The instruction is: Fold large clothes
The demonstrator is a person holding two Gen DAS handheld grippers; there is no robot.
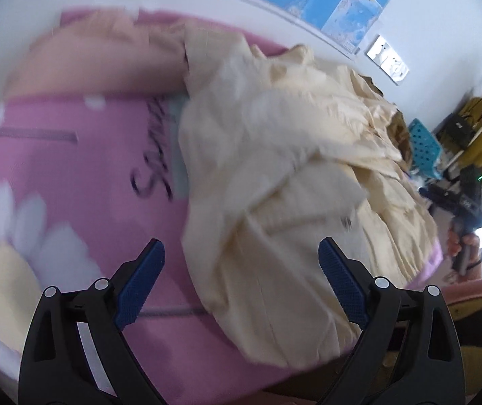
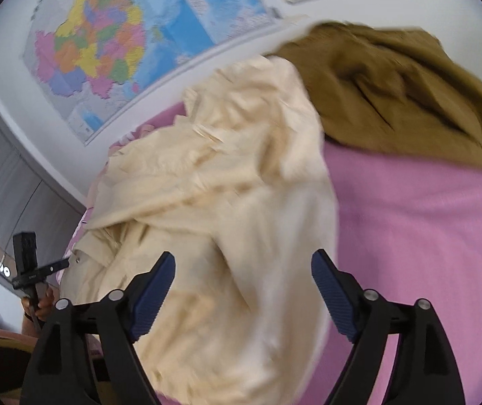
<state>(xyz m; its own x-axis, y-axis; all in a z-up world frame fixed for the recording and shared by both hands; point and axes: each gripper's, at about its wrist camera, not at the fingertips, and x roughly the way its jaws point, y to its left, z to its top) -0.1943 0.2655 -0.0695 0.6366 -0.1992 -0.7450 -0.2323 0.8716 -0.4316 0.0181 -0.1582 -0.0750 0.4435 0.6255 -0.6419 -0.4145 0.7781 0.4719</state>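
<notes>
Across the middle of both frames, on the pink flowered bedsheet (image 1: 82,182), the crumpled cream cotton jacket (image 1: 274,175) lies ungripped, left gripper (image 1: 241,256) and right gripper (image 2: 242,266) both released, so each should find a hem edge before pinching.

Left gripper (image 1: 241,253), right gripper (image 2: 243,265): black frames, blue textured pads, silver rivets.

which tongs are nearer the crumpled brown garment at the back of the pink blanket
Right. The right tongs hang open over the cream garment, with the brown garment just beyond. From the left tongs it shows only as a far sliver.
</notes>
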